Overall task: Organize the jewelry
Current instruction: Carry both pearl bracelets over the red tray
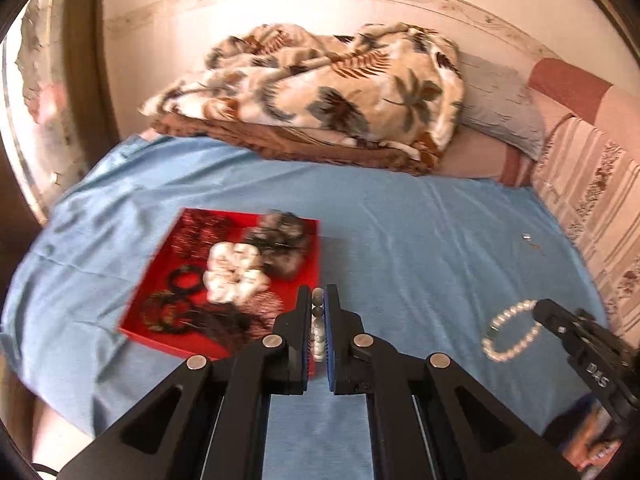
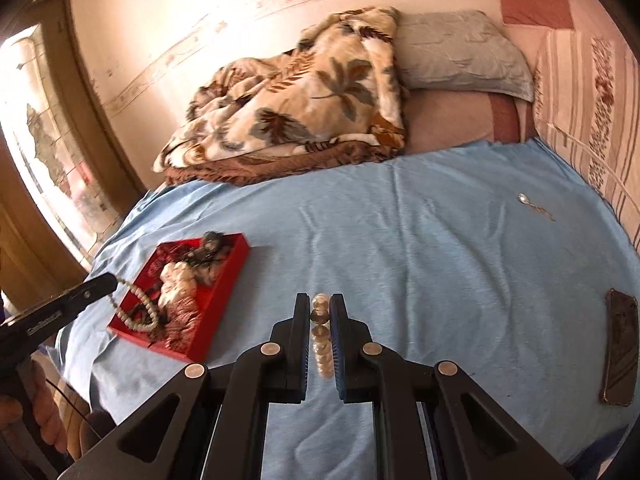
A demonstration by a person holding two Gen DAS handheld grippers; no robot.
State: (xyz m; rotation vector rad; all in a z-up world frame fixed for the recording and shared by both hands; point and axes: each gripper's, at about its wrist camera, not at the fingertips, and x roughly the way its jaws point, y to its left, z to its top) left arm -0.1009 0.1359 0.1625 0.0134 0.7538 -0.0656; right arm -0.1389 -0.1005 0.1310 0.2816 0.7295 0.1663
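Separately, a pearl bracelet in each gripper, near red tray

Grippers: two, left gripper and right gripper
Bead strings: two, a pearl bracelet and a bead necklace
Red trays: one, red tray, near left
Scrunchies in the tray: two, a white scrunchie and a grey scrunchie
Phones: one, phone, near right
Pillows: one, pillow, far right
Blankets: one, leaf-print blanket, far

both hand-held grippers clamped on beads
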